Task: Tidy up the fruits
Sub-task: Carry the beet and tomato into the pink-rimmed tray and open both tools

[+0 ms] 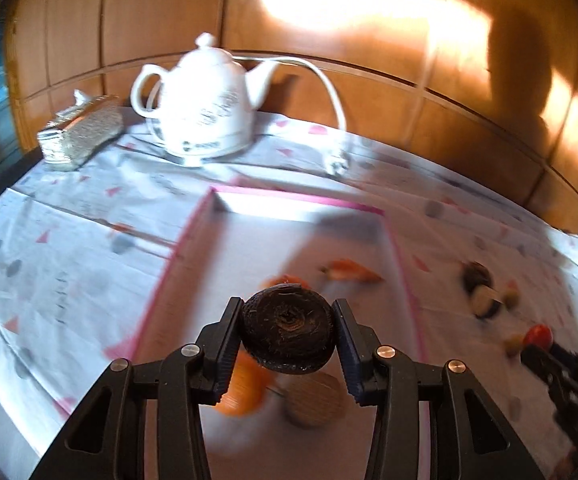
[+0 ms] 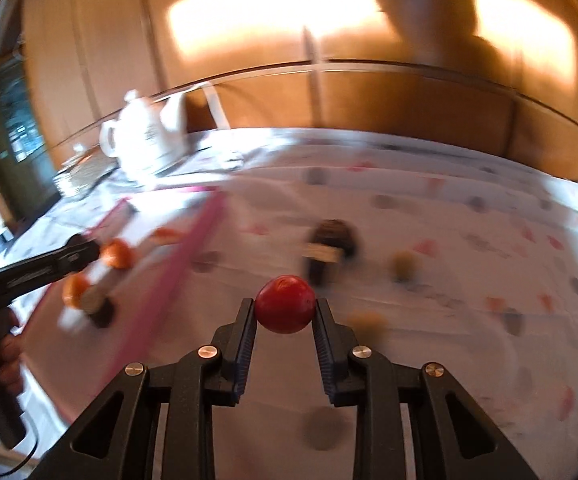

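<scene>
Jaws clamped on dark round fruit [image 1: 288,327] and red fruit [image 2: 285,309].

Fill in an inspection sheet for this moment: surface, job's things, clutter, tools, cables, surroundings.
Surface: patterned white cloth over the table.
Job's things: pink-edged tray holding orange pieces and a tan round piece; dark fruit and red fruit held; more small pieces loose on the cloth, blurred.
Clutter: white kettle; glittery box.
Tools: left tool shut on the dark fruit; right tool shut on the red fruit.
Cables: white cord from the kettle.
Surroundings: wood-panelled wall, sunlit.
</scene>
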Motion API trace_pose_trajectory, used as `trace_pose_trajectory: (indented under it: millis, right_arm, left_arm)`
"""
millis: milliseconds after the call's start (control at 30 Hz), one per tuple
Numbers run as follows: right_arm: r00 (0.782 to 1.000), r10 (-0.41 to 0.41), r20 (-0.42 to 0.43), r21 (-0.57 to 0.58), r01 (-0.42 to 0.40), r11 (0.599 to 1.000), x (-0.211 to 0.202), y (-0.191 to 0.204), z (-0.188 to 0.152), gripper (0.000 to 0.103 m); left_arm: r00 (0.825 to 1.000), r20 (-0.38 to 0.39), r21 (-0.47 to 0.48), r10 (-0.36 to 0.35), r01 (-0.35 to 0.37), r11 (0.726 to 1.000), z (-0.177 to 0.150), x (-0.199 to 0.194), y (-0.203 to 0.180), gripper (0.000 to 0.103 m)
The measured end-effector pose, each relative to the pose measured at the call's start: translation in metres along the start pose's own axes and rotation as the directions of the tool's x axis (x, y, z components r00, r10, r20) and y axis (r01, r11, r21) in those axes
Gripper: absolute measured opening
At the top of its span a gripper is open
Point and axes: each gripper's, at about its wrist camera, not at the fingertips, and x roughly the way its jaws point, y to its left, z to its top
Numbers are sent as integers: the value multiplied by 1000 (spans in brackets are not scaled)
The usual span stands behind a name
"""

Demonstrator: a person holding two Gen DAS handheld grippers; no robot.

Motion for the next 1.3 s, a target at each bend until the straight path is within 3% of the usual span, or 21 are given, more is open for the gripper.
trace_pose_trajectory:
  millis: [133, 267, 400, 867, 967, 1133, 1300]
  right_arm:
    - [996, 81, -28, -28, -82, 996, 13, 30, 6, 29]
    - [990, 135, -46, -47, -137, 989, 22, 53, 14, 29]
    - [984, 166, -66, -66, -170, 983, 35, 74, 21, 29]
    - [970, 203, -133, -74, -214, 974, 63, 105, 29, 31]
    - [969, 214, -125, -72, -224, 972, 61, 108, 27, 36]
    - [971, 214, -103, -43, -219, 975, 51, 102, 22, 36]
    - [984, 168, -54, 13, -167, 986, 34, 77, 17, 36]
  left_arm:
    - [998, 4, -14, 65, -65, 998, 6, 5, 17, 45]
    - [997, 8, -49, 82, -81, 996, 5, 4, 28, 54]
    - [997, 13, -56, 79, -78, 995, 0, -2, 29, 55]
    - [999, 4, -88, 48, -48, 995, -20, -18, 27, 55]
    - [999, -1, -88, 46, -46, 995, -24, -19, 28, 55]
    - [999, 8, -87, 36, -36, 996, -26, -23, 24, 55]
    - [1000, 9, -60, 12, -11, 998, -28, -27, 12, 55]
